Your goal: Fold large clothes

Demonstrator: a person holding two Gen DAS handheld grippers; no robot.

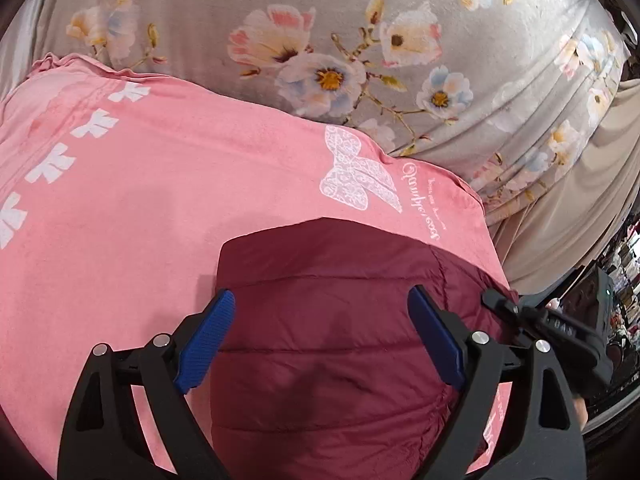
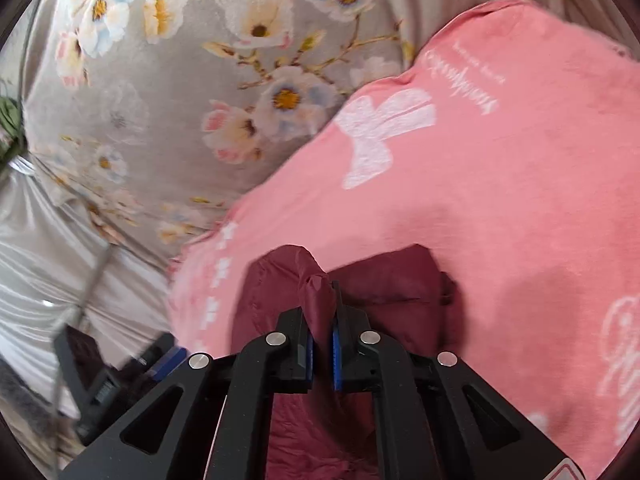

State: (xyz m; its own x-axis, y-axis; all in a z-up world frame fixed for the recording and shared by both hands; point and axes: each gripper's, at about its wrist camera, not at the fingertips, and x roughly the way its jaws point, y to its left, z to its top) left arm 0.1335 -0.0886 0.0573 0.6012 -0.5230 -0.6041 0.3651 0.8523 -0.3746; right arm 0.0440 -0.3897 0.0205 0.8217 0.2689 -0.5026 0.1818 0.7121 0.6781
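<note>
Maroon jacket lay near the pink blanket's front edge, bare pink beyond it. Left gripper hung spread above; right gripper pinched a jacket fold. Floral bedsheet lay under the blanket.

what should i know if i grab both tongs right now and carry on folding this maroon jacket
Left tongs: open, above the maroon quilted jacket, gripping nothing.
Right tongs: shut on a pinch of the jacket's fabric.
The jacket lies on a pink blanket spread over the floral bedsheet.
Done: it already looks folded into a compact block, though its near part is hidden.
Left: probably fold over the pinched part, then release and smooth.
</note>
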